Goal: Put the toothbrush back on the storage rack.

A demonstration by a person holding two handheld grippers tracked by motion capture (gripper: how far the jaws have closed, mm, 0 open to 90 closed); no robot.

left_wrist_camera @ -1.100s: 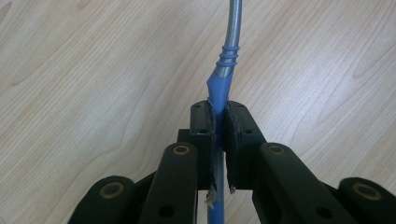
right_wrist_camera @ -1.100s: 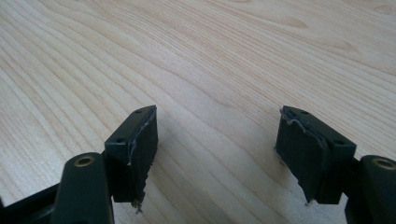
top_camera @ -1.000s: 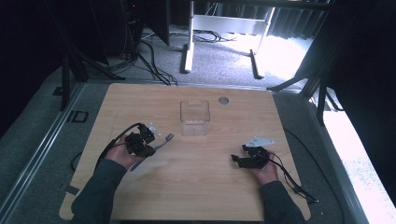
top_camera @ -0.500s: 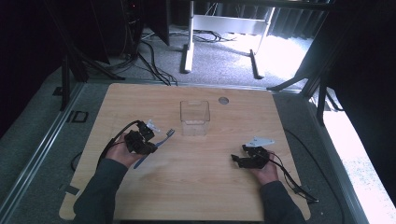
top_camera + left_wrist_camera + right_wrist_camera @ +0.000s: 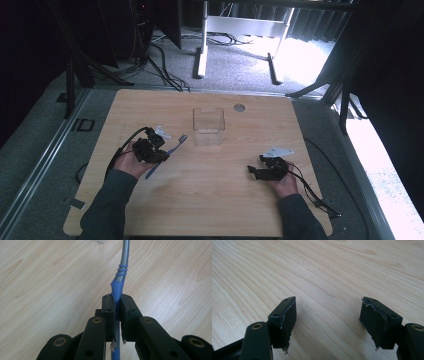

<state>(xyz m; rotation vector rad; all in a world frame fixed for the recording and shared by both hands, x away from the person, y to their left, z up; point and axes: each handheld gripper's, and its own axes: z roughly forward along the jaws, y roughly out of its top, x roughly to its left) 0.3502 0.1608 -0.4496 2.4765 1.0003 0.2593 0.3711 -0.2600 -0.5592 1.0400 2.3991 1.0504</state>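
Little is changing since a second ago: the left claw (image 5: 161,153) is keeping the blue toothbrush (image 5: 167,154) clamped near the surface (image 5: 210,200), bristles pointing at two o'clock toward the clear container (image 5: 208,126). Pinched thinly, the handle could swivel or slip. The right claw (image 5: 254,172) is resting wide apart, empty.

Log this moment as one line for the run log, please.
left tool: shut on toothbrush handle, head toward clear box | right tool: open, over bare table

Overhead view; two close table-level (image 5: 200,190) views
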